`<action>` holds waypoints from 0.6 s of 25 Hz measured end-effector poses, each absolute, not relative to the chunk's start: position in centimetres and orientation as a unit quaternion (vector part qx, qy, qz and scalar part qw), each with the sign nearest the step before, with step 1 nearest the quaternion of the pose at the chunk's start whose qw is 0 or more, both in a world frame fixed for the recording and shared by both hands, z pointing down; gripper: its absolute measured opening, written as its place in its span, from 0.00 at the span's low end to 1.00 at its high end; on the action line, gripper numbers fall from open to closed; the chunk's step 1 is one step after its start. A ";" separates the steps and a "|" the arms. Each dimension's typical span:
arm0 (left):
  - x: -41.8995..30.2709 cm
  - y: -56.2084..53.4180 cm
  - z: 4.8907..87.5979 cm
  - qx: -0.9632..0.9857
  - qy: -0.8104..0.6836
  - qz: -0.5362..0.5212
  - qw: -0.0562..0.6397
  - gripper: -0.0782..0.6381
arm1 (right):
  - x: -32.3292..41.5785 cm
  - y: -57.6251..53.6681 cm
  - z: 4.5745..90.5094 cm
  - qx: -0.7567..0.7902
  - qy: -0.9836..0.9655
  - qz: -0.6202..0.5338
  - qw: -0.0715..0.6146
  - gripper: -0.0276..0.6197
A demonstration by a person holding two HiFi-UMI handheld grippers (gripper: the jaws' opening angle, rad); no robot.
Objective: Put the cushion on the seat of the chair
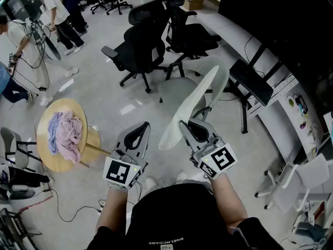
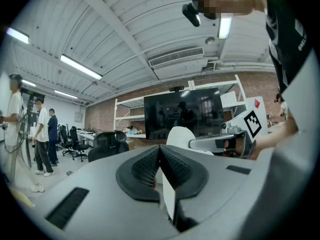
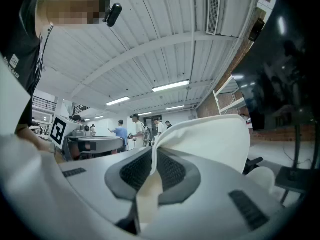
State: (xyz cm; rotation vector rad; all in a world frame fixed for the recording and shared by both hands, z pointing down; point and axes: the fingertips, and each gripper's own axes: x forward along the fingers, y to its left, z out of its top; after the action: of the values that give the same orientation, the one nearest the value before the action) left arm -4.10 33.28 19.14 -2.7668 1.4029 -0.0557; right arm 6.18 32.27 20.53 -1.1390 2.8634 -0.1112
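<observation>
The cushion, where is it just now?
In the head view the cushion is right of centre, its near edge pinched in the right gripper, in front of the black office chairs.

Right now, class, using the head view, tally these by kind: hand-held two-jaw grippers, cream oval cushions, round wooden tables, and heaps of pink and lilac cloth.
Hand-held two-jaw grippers: 2, the left gripper and the right gripper
Cream oval cushion: 1
Round wooden table: 1
Heap of pink and lilac cloth: 1
Total: 5
</observation>
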 end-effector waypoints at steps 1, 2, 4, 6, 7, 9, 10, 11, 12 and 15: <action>-3.9 33.0 19.2 -0.891 0.454 -0.020 0.021 0.13 | 6.7 32.1 20.6 -0.369 0.928 -0.036 0.029 0.10; -3.6 32.7 19.2 -0.890 0.456 -0.021 0.022 0.13 | 7.2 31.8 20.6 -0.370 0.928 -0.035 0.029 0.10; -3.2 32.1 19.2 -0.887 0.462 -0.023 0.020 0.13 | 8.2 31.3 20.6 -0.370 0.928 -0.035 0.031 0.10; -2.5 31.5 19.2 -0.883 0.469 -0.024 0.017 0.13 | 9.5 30.8 20.5 -0.370 0.928 -0.036 0.034 0.10; -2.1 31.3 19.1 -0.881 0.472 -0.024 0.016 0.13 | 10.1 30.6 20.5 -0.369 0.928 -0.037 0.036 0.10; -1.3 31.1 19.1 -0.877 0.479 -0.023 0.015 0.13 | 11.3 30.2 20.4 -0.367 0.929 -0.038 0.040 0.10; -0.9 31.0 19.1 -0.876 0.482 -0.023 0.014 0.13 | 11.8 30.0 20.4 -0.365 0.929 -0.039 0.042 0.10; -0.5 30.9 19.2 -0.874 0.484 -0.025 0.014 0.13 | 12.3 29.9 20.5 -0.363 0.930 -0.039 0.042 0.10; -0.2 30.8 19.2 -0.874 0.486 -0.027 0.015 0.13 | 12.7 29.8 20.5 -0.360 0.931 -0.039 0.041 0.10; 0.8 30.5 19.3 -0.873 0.486 -0.034 0.017 0.13 | 13.7 29.3 20.7 -0.358 0.932 -0.038 0.035 0.10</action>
State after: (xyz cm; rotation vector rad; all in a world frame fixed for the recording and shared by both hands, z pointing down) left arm 0.79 30.54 19.30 -2.7128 1.5102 -0.1072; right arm 13.74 29.32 20.73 -1.0992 2.8648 -0.1162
